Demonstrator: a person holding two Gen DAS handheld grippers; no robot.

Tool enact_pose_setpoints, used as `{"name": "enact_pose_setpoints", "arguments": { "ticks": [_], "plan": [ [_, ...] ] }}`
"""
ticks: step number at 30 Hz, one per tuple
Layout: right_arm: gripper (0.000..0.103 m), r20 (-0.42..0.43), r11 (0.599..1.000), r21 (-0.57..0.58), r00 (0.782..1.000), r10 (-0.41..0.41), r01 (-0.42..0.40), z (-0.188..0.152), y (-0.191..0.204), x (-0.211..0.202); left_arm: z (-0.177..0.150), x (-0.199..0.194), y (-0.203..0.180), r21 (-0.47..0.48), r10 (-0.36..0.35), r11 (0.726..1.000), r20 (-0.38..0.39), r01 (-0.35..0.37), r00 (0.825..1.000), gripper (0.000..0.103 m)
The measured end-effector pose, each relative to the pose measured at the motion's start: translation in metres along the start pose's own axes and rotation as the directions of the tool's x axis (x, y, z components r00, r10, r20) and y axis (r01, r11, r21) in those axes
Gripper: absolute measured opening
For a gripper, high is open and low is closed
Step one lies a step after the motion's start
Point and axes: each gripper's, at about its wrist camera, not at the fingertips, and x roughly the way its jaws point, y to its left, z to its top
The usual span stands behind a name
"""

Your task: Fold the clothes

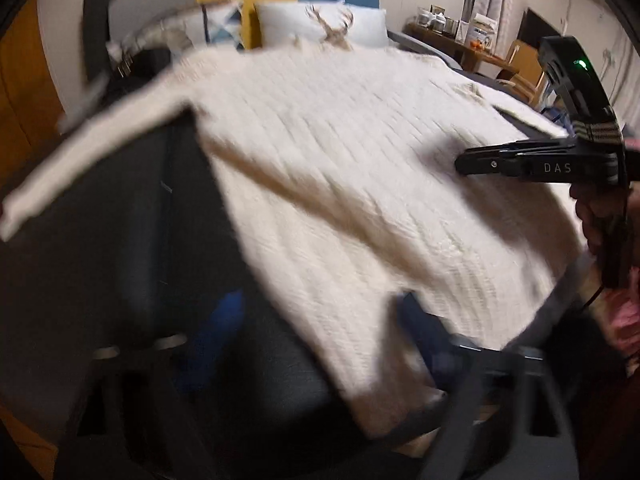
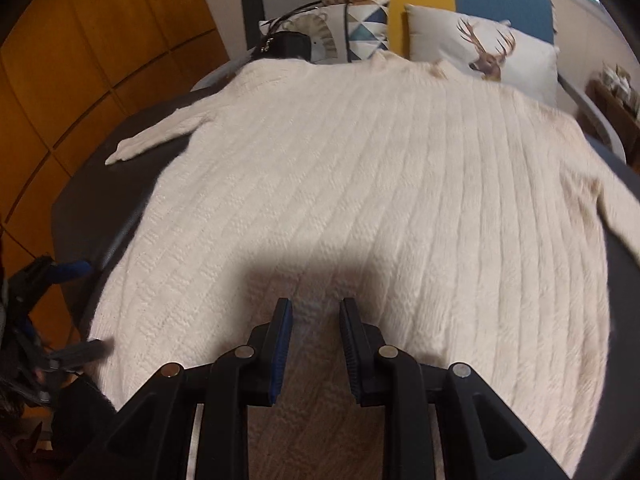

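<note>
Lying flat on the dark bed [image 2: 80,208], the cream knit sweater [image 2: 360,184] has its collar toward the far pillows [image 2: 492,48] and one sleeve [image 2: 156,140] stretched left. Right gripper [image 2: 316,344]: fingers slightly parted above the near hem, gripping nothing. Left gripper [image 1: 320,392]: blurred, fingers apparently spread at the hem's left corner; grip cannot be confirmed. Pinch both hem corners evenly before folding. A black bag [image 2: 286,46] beside the shoulder could obstruct.

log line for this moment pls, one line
stage: sweater spread flat on bed, unfolded | right gripper: open over hem, empty | left gripper: blurred, at hem edge | sleeves out
</note>
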Motion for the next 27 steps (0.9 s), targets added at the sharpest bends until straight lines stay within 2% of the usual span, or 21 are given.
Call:
{"name": "enact_pose_setpoints", "arguments": {
  "ticks": [1,2,3,4,7,9,14,16,19,23,26,27],
  "plan": [
    [0.024,0.004,1.000,0.011,1.000,0.004,-0.005,-0.002,-0.001,-0.001,0.000,-0.001,-0.001,-0.009,-0.008,1.000,0.022,0.009,1.000,0.058],
    [0.024,0.008,1.000,0.023,1.000,0.009,-0.010,-0.004,-0.003,-0.002,0.000,-0.002,-0.002,-0.011,-0.025,1.000,0.025,0.026,0.999,0.048],
    [0.024,0.011,0.999,0.031,1.000,0.013,-0.013,-0.005,-0.004,-0.003,0.001,-0.004,0.000,-0.032,-0.056,0.998,0.021,0.057,0.998,0.022],
    [0.024,0.013,0.999,0.037,1.000,0.015,-0.015,-0.005,-0.004,-0.003,0.002,-0.005,0.002,-0.053,-0.087,0.995,0.018,0.088,0.996,0.016],
    [0.024,0.014,0.999,0.040,1.000,0.015,-0.015,-0.002,-0.002,-0.001,0.000,-0.014,0.007,-0.093,-0.130,0.987,0.018,0.131,0.991,0.014],
    [0.024,0.016,0.999,0.034,1.000,0.011,-0.011,-0.001,-0.001,-0.001,-0.002,-0.028,0.015,-0.129,-0.167,0.977,0.054,0.172,0.985,0.013],
    [0.023,0.029,0.999,0.051,1.000,0.000,-0.001,-0.001,-0.006,-0.001,-0.006,-0.055,0.045,-0.281,-0.215,0.928,0.137,0.246,0.967,0.012],
    [0.023,0.030,0.999,0.049,1.000,-0.005,0.004,-0.001,-0.006,0.000,-0.010,-0.063,0.058,-0.330,-0.202,0.914,0.142,0.238,0.969,0.005],
    [0.023,0.032,1.000,0.015,0.999,-0.025,0.025,-0.002,-0.002,0.002,-0.023,-0.058,0.071,-0.386,-0.121,0.912,0.068,0.138,0.990,0.000],
    [0.023,0.048,1.000,0.019,0.999,-0.013,0.012,-0.004,-0.004,0.002,-0.045,-0.042,0.080,-0.433,-0.093,0.899,-0.027,0.073,0.995,0.000],
    [0.024,0.051,0.998,0.046,0.998,0.035,-0.038,-0.004,-0.009,-0.004,-0.032,-0.052,0.064,-0.369,-0.125,0.919,0.055,0.137,0.991,0.004],
    [0.024,0.064,0.996,0.053,0.995,0.070,-0.074,-0.005,-0.010,-0.011,-0.023,-0.056,0.053,-0.321,-0.138,0.934,0.083,0.157,0.987,0.013]
  ]
}}
